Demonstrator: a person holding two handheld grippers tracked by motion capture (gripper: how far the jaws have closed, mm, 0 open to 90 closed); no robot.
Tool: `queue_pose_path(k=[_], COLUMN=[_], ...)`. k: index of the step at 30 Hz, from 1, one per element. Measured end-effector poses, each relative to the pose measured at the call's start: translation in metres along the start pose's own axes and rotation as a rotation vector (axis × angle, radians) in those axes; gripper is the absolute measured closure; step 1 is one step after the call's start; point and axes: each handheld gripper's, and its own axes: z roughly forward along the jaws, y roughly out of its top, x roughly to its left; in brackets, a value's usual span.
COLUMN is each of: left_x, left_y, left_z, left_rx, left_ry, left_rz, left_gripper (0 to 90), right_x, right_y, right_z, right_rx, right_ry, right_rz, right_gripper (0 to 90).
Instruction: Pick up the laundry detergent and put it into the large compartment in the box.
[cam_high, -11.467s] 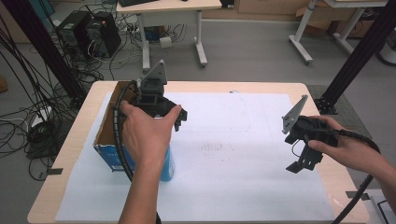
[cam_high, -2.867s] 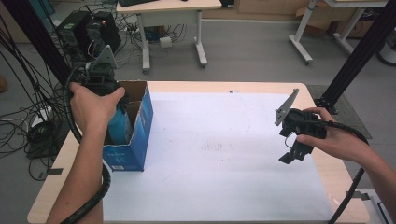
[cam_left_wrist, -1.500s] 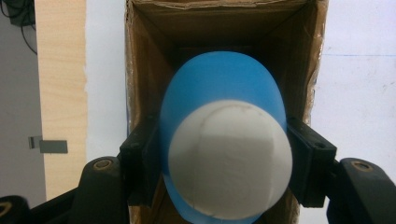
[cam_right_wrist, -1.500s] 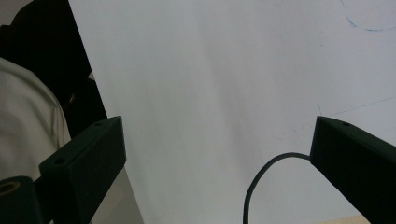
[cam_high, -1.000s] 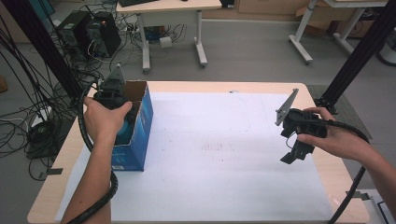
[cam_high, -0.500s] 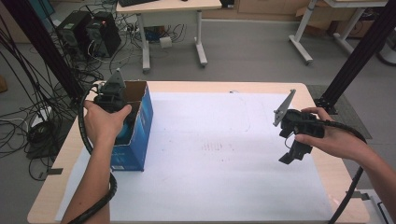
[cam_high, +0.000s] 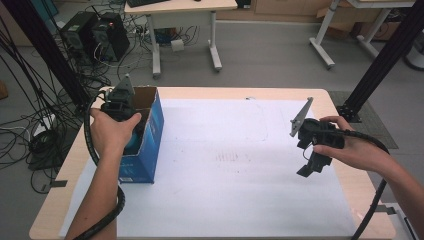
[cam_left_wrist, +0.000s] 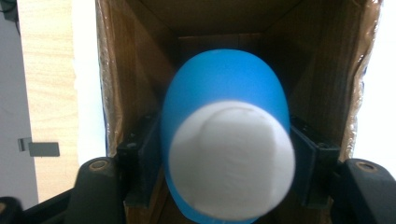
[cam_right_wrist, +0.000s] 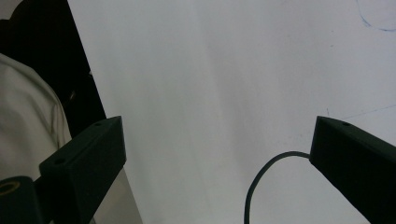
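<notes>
A blue cardboard box (cam_high: 152, 135) stands open-topped at the table's left. My left gripper (cam_high: 120, 105) reaches down into it from above. In the left gripper view a blue bottle (cam_left_wrist: 224, 88) with a white cap (cam_left_wrist: 231, 161) sits upright between the jaws of the left gripper (cam_left_wrist: 224, 140), inside the box's brown walls (cam_left_wrist: 130, 70). The jaws have just been opening a little, but both pads still lie against the bottle's sides. My right gripper (cam_high: 312, 167) hovers over the white sheet (cam_high: 230, 160) at the right. The right gripper (cam_right_wrist: 217, 135) stands open with nothing between its fingers.
The wooden table edge (cam_high: 220, 92) frames the white sheet. A black cable (cam_right_wrist: 254, 186) lies on the sheet below the right gripper. Beyond the table are desks, computer towers (cam_high: 92, 32) and floor cables. A black post (cam_high: 385, 60) rises at the right.
Since the oldest frame my left hand has shifted left from the box's right side to above its open top. Over the last second nothing has visibly moved.
</notes>
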Motion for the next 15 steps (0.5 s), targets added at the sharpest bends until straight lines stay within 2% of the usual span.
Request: queue_pose_path(k=[7,15], left_x=[-0.003,-0.003], left_y=[-0.004,-0.008], left_z=[-0.003,-0.018], left_rx=[-0.015,-0.035], left_ry=[0.01,0.001], left_rz=[-0.007,0.001], left_gripper=[33.7,30.8], right_x=[0.001,0.002], right_y=[0.0,0.0], right_z=[-0.001,-0.001], right_rx=[-0.005,-0.007], right_ry=[-0.003,-0.003], right_rz=[-0.004,-0.007], right_gripper=[3.6,3.6])
